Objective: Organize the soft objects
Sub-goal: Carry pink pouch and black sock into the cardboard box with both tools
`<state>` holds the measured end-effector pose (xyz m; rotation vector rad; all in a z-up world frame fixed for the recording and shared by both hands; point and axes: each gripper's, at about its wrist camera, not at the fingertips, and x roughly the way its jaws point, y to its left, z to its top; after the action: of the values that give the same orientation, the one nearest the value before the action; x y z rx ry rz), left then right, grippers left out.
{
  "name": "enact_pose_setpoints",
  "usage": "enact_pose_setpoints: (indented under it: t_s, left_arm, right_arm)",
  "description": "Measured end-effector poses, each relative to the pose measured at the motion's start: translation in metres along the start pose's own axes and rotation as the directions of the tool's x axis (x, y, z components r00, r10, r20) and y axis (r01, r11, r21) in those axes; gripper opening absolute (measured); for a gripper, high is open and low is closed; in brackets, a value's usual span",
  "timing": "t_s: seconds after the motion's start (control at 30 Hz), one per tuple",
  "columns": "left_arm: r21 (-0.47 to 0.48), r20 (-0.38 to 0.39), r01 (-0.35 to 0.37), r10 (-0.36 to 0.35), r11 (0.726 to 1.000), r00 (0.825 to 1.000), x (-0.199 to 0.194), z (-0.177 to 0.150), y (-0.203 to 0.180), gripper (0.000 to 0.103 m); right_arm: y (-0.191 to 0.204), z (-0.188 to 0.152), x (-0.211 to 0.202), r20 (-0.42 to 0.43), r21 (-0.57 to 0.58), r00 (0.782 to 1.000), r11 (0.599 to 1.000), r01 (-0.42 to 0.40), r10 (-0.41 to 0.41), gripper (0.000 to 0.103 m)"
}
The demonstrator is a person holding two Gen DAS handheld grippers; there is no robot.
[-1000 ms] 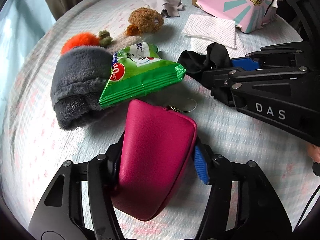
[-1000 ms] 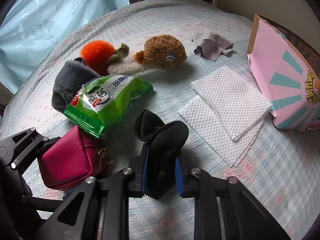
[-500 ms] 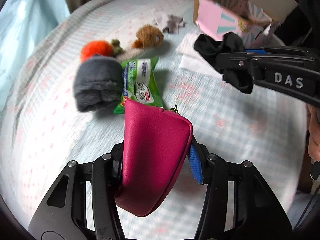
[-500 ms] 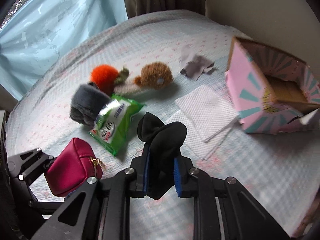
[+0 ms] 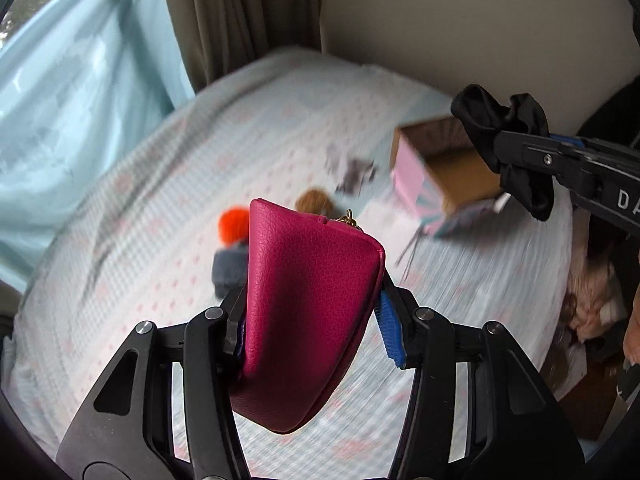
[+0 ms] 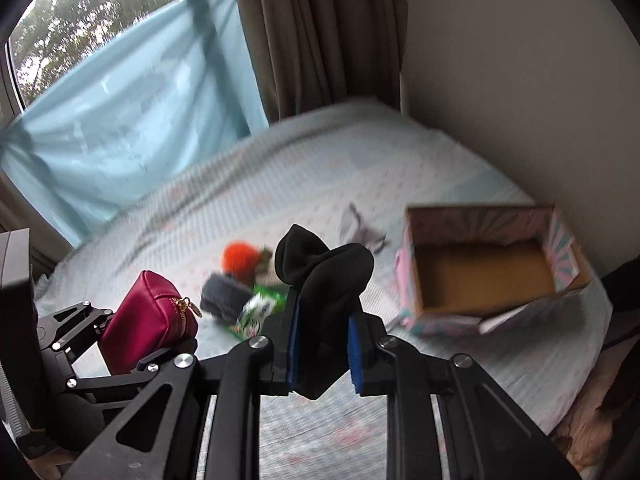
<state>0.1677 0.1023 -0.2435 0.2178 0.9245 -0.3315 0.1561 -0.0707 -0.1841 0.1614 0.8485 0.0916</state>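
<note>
Above the bed (image 6: 360, 160): left gripper (image 5: 312, 320) clamps pouch (image 5: 304, 312); right gripper (image 6: 322, 344), marked "D", pinches black cloth (image 6: 324, 280).

Your left gripper (image 5: 312, 320) carries a magenta pouch (image 5: 308, 312) with gold zipper pull; your right gripper (image 6: 322, 356), blue-padded, black cloth (image 6: 324, 276). Far right: pink-and-teal sunburst box (image 6: 480, 276), brown inside. Bedcover (image 6: 360, 160) pale blue, pink-flecked.

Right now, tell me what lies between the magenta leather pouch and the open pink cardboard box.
In the right wrist view: grey fuzzy slipper, green wipes packet, then the black fabric piece held in front.
</note>
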Motion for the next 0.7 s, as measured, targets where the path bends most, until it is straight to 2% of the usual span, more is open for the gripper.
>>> enact_pose_setpoints:
  t_s: [0.2,0.4,0.53,0.7]
  left_arm:
    - [-0.051,0.030,0.025,-0.024,0.998,0.999,-0.003,0.063,-0.049,0.047]
    - [-0.072,0.030,0.075,-0.073,0.995,0.997,0.026,0.124,-0.112,0.047]
    - [-0.093,-0.002,0.097,-0.098,0.991,0.995,0.061,0.157,-0.156,0.047]
    - [-0.094,-0.070,0.107,-0.114,0.990,0.991,0.111,0.175,-0.197,0.047]
  right_arm:
    - [-0.064,0.043,-0.031,0.045,-0.017,0.999,1.000,0.000,0.000,0.019]
    - [-0.138,0.067,-0.037,0.029,-0.006,0.999,0.999,0.043,-0.042,0.019]
    - [-0.193,0.077,-0.022,-0.025,0.007,0.998,0.998,0.064,-0.064,0.019]
    - [-0.245,0.081,0.019,-0.128,0.012,0.989,0.998,0.069,-0.067,0.019]
